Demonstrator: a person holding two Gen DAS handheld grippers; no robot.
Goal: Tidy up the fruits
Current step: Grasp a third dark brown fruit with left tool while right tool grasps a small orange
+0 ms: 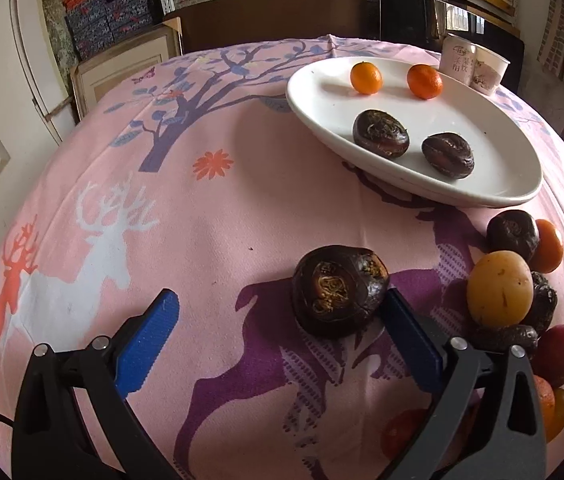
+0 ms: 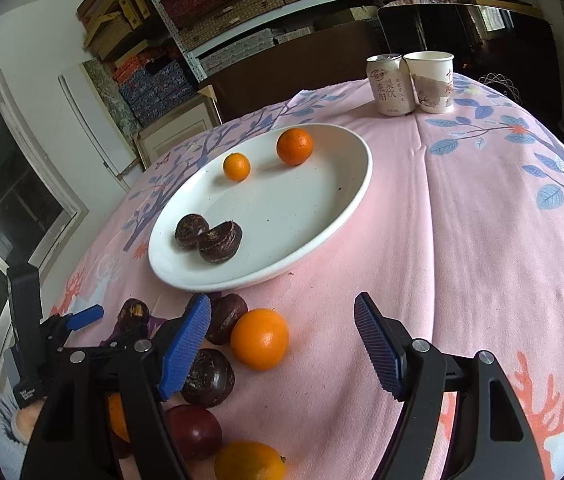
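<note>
A dark water chestnut lies on the pink cloth between the fingers of my left gripper, close against the right finger. That gripper stands wide open and its pads do not press the fruit. A white plate beyond it holds two small oranges and two dark chestnuts. My right gripper is open above the cloth, gripping nothing. An orange lies just below the gap, near the left finger. The plate is ahead of it.
A pile of loose fruit sits right of the left gripper: a yellow fruit, chestnuts, oranges and a red fruit. A drink can and a paper cup stand at the far edge. Shelves with boxes rise behind the table.
</note>
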